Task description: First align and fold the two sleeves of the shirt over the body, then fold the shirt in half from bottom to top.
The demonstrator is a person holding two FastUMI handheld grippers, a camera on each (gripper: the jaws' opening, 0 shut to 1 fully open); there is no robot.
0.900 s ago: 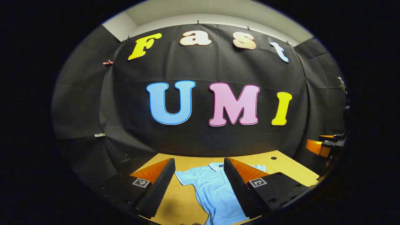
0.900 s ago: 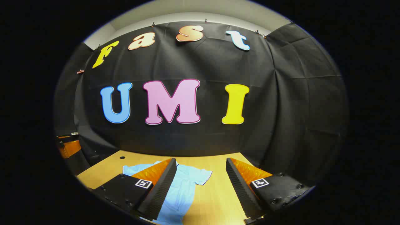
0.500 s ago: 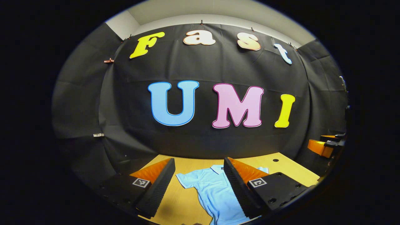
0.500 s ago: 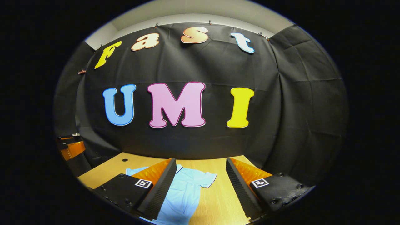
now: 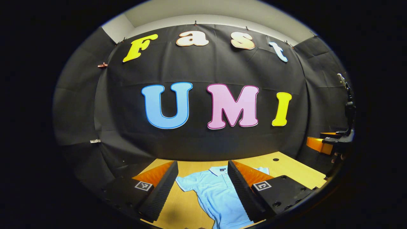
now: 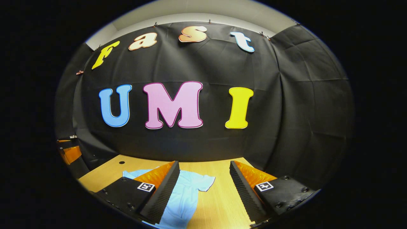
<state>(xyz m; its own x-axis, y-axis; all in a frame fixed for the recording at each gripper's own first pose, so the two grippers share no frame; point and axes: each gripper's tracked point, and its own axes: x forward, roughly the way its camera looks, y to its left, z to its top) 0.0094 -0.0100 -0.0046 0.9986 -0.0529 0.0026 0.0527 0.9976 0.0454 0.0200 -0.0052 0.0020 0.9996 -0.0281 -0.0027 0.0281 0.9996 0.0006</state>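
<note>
Left gripper view shows the light blue shirt lying flat on the wooden table, collar toward the wall and both sleeves still spread out. I hold the left gripper and the right gripper wide and empty above it. I think that if I pinch a sleeve too deep, the body layer comes up also and the fold goes crooked.

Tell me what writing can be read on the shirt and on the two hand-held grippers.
No readable text on any of them.
Light blue polo shirt: collar tag, too small to read.
Left gripper: square black-and-white marker, a pattern, no words.
Right gripper: square marker, likewise no words.
</note>
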